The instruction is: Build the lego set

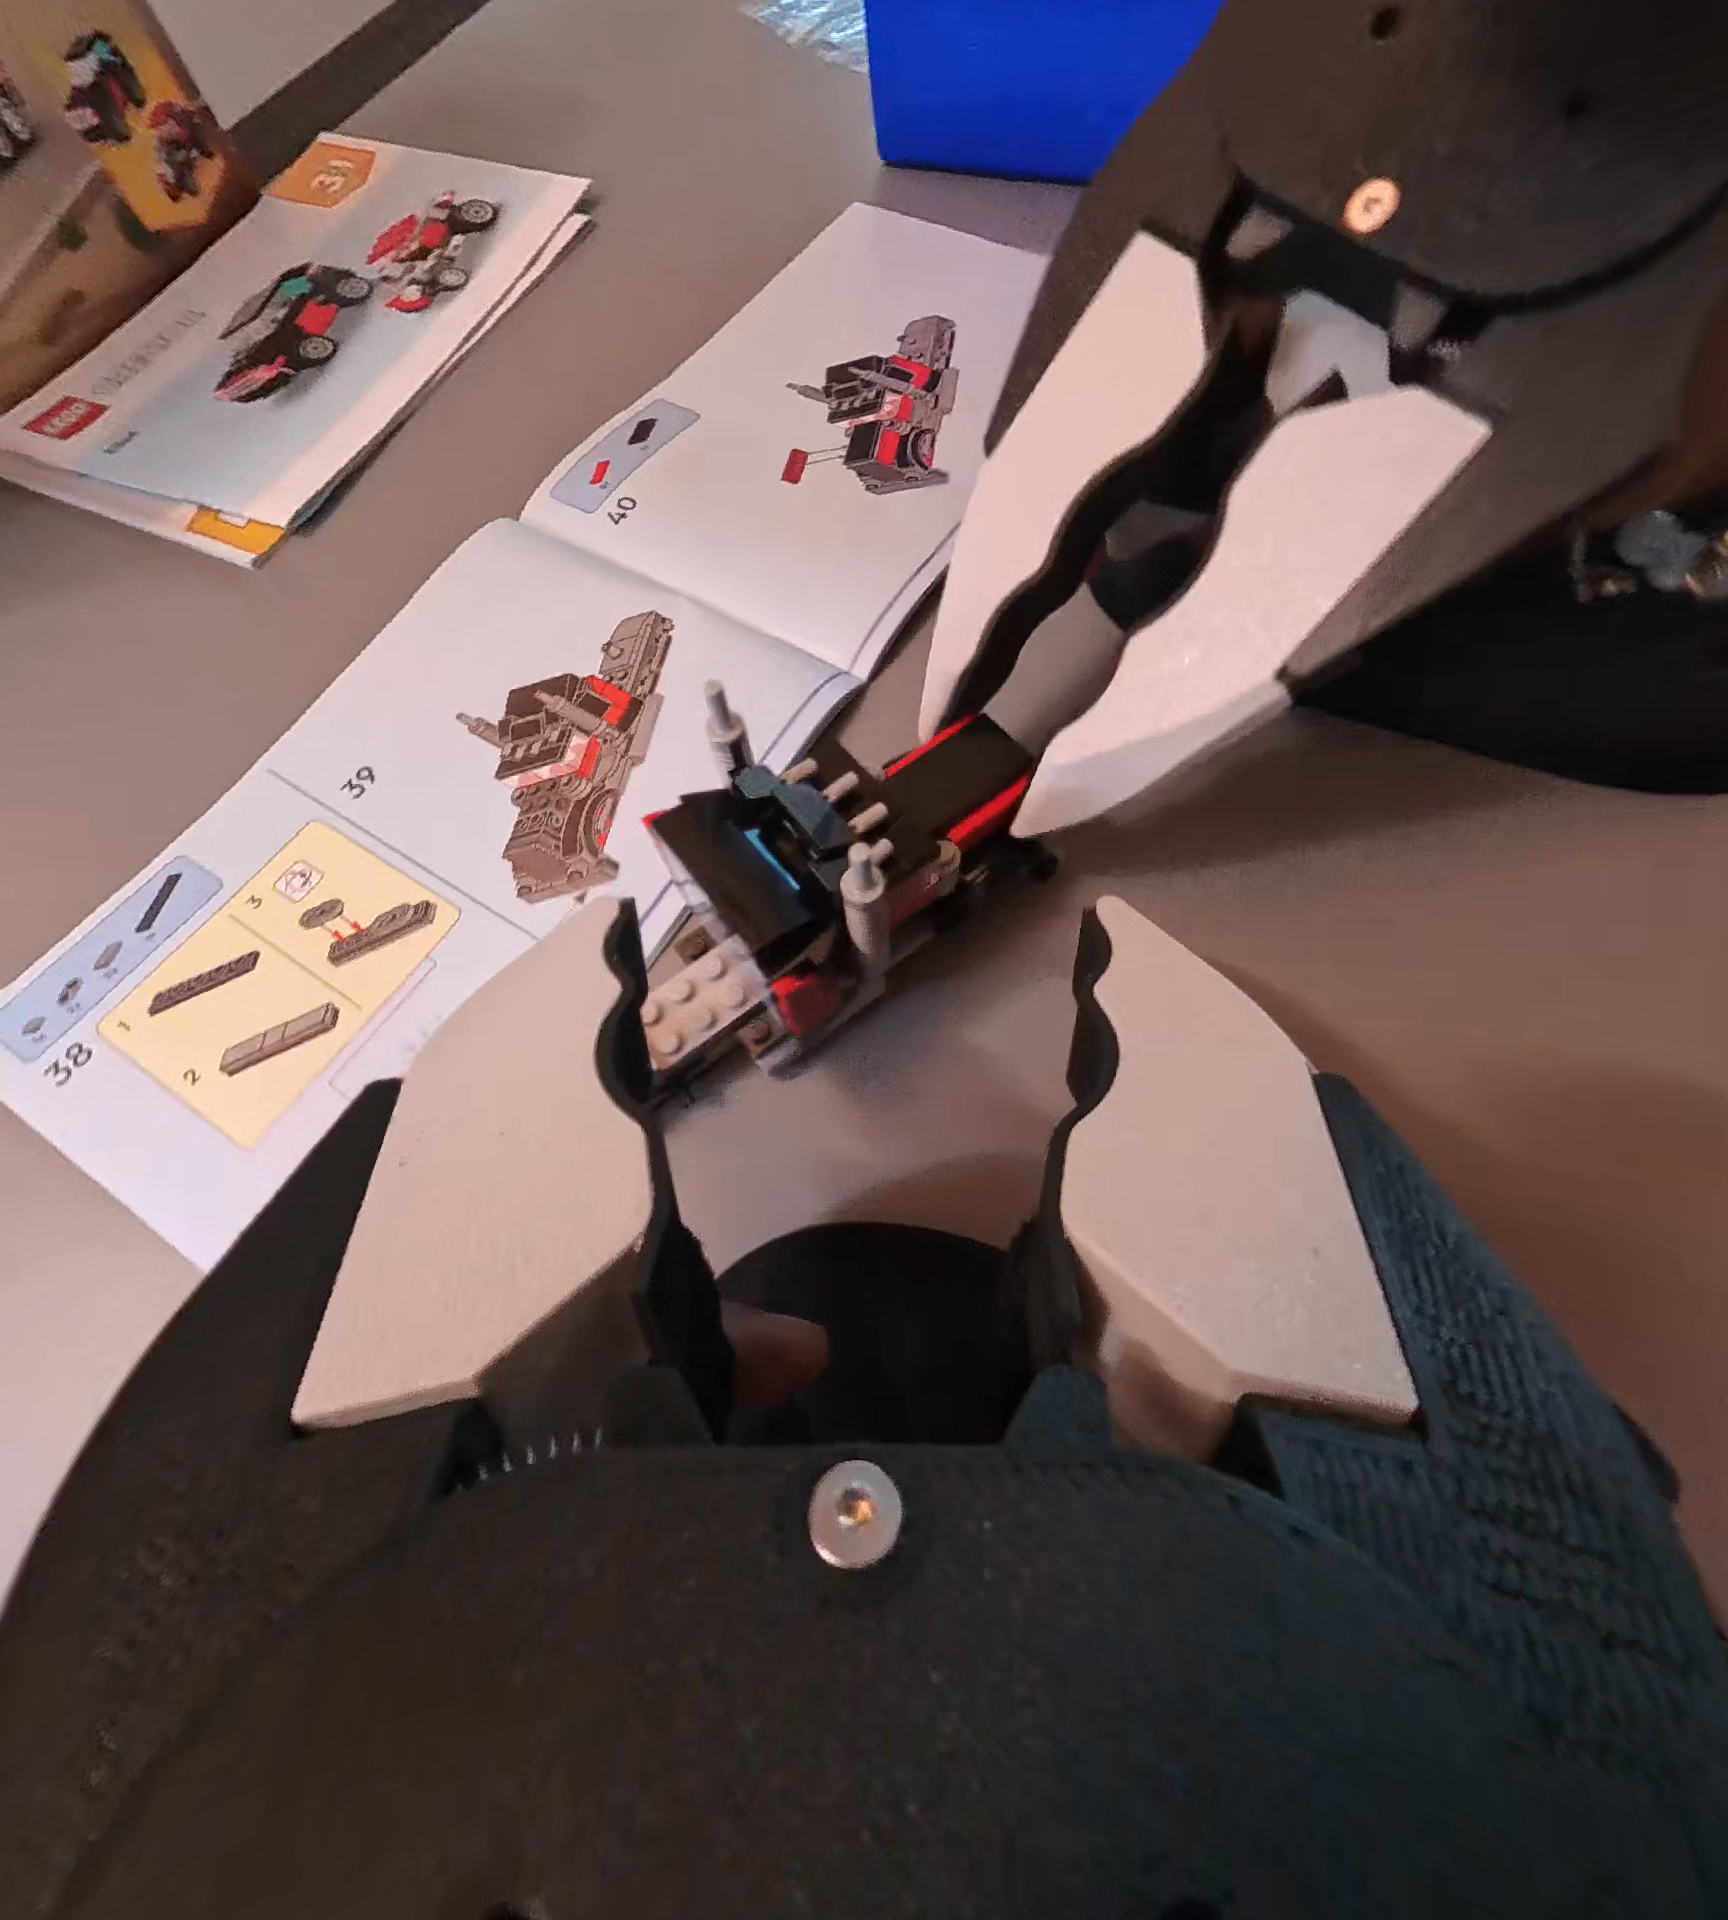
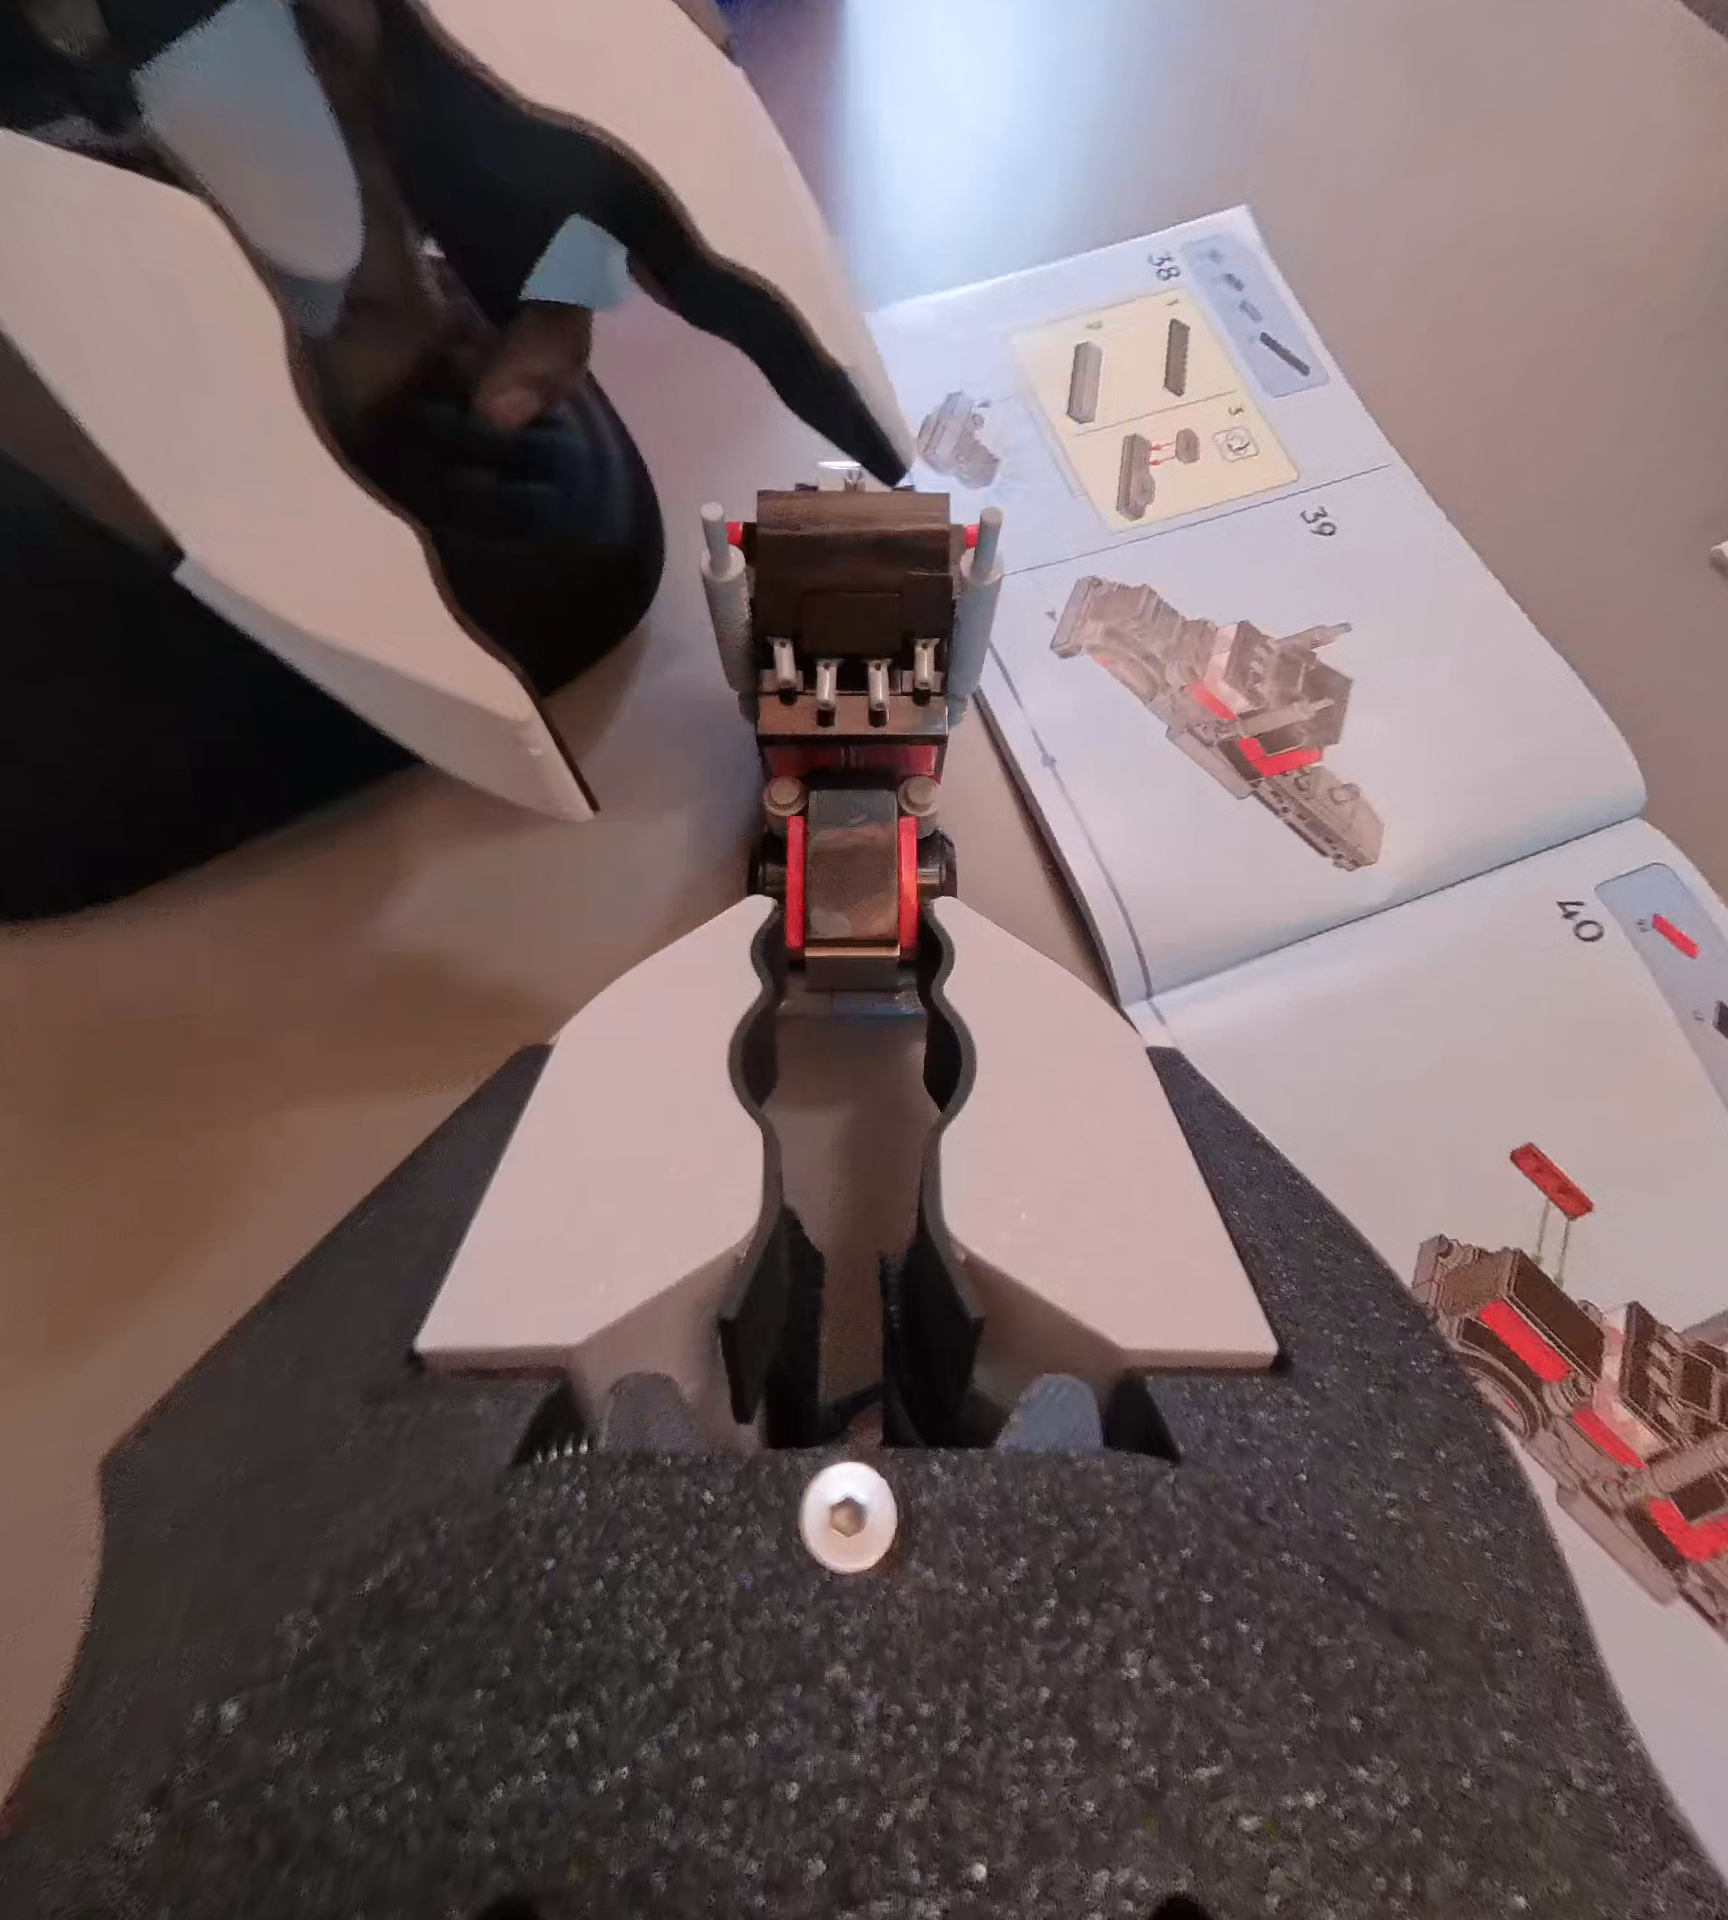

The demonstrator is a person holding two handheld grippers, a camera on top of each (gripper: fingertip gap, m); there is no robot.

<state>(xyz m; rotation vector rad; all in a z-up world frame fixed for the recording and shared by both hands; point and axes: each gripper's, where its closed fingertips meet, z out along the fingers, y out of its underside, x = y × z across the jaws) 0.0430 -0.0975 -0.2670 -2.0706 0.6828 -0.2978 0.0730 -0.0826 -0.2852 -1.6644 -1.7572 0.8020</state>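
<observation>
Grey-beige tabletop (image 1: 1359, 1039), matte and smooth, runs under everything I hold. My left tongs (image 1: 855, 914) sit spread wide apart with nothing between them, their pale fingertips just short of the lego truck model (image 1: 818, 894), whose light grey studded end points at me in the left wrist view. My right tongs (image 2: 847, 930) are clenched on the truck's black-and-red hood end, one fingertip on each side. The model stands on the table, its edge just beside the open instruction booklet (image 2: 1255, 644), which lies flat with its pale blue pages showing build pictures. Farther off to the left, a stack of closed instruction booklets (image 1: 288, 343) rests on the same surface, and behind them stands the lego box (image 1: 60, 135), its corner cut off by the frame. At the far edge a blue container (image 1: 1005, 83) rises from the table.
</observation>
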